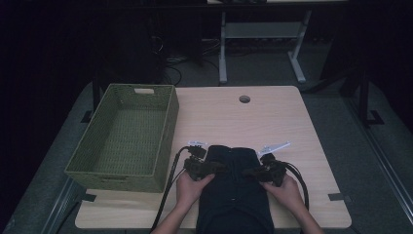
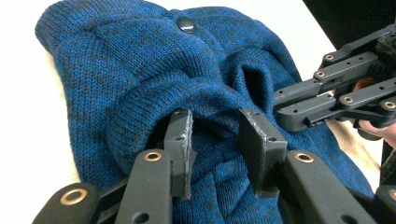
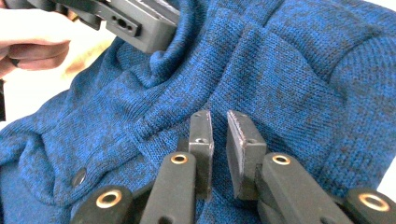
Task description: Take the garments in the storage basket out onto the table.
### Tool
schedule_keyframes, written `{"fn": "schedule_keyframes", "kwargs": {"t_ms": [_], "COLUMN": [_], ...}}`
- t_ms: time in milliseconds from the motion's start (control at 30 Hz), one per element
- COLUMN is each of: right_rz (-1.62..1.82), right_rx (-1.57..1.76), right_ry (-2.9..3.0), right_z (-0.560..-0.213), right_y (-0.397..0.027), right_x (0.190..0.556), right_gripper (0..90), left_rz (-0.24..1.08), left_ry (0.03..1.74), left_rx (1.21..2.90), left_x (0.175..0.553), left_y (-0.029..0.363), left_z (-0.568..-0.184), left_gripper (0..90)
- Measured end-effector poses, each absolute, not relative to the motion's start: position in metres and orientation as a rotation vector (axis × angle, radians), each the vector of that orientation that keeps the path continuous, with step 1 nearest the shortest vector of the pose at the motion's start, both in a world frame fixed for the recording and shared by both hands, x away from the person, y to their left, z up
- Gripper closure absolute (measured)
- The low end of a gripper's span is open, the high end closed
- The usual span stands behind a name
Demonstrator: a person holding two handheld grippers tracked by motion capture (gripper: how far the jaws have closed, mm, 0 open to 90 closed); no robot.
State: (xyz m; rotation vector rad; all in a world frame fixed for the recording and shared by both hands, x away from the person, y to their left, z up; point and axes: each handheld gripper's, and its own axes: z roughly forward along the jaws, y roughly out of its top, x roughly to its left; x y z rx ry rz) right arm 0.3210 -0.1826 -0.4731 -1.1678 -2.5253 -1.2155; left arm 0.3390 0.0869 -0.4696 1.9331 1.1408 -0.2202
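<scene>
Desk's near edge: my left gripper (image 2: pixel 215 140) is pinching a blue knit sweater (image 2: pixel 154 65) fold; right gripper (image 3: pixel 219 135) is nearly shut, gripping nothing I can see, so that side is risking slipping.

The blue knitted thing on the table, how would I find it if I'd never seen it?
Start at the light wooden table and look at its near edge, where two hands come in. The blue knitted garment lies there between the left gripper and the right gripper. It is soft, dark and has a round button, unlike the stiff green woven basket beside it.
</scene>
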Motion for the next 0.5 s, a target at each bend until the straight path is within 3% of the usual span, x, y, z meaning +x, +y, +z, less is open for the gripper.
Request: {"fn": "schedule_keyframes", "kwargs": {"t_ms": [167, 233, 500], "right_rz": [-1.223, -1.232, -1.35], "right_rx": [-1.173, -1.179, -1.269], "right_ry": [-2.506, -2.496, -2.422], "right_z": [-0.474, -0.47, -0.45], "right_y": [-0.187, -0.189, -0.206], "right_x": [0.319, 0.32, 0.336], "right_gripper": [78.8, 70.2, 62.6], "left_rz": [-0.216, -0.214, -0.195], "left_ry": [1.115, 1.105, 1.104], "left_rx": [1.948, 1.936, 1.873], "left_x": [0.338, 0.338, 0.35], "left_y": [0.086, 0.087, 0.096], "left_z": [-0.465, -0.461, -0.442], "left_gripper": [64.9, 63.9, 63.7]}}
